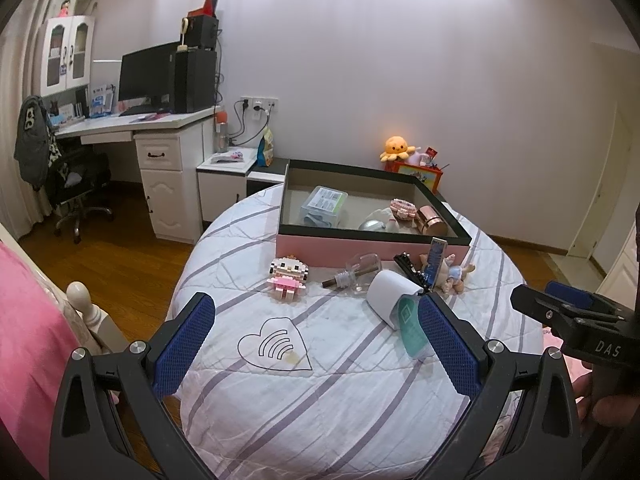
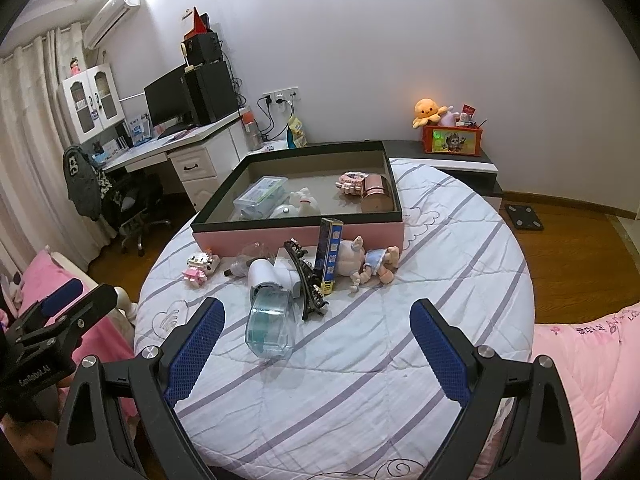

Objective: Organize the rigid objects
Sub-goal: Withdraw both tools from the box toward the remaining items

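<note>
- Both your tools are spread apart and hold nothing: the left tool (image 1: 316, 344) hovers over the quilt on the bed (image 1: 320, 380), and the right tool (image 2: 318, 344) does the same on the other side.
- The clear plastic container (image 2: 272, 326) lies on its side, just ahead of your right tool's left finger; a slick rounded wall like that could squirt out of a pinch.
- Behind it, touching or nearly so, are the white roll (image 2: 266, 274), black hair claw (image 2: 306, 280) and upright blue box (image 2: 330, 254); reach carelessly and you will likely topple the box onto the doll (image 2: 368, 264).
- The soft bedding may give under a downward press, tilting whatever you grab.
- The pink storage box (image 2: 300, 236) sits beyond the pile, already holding several items.
</note>
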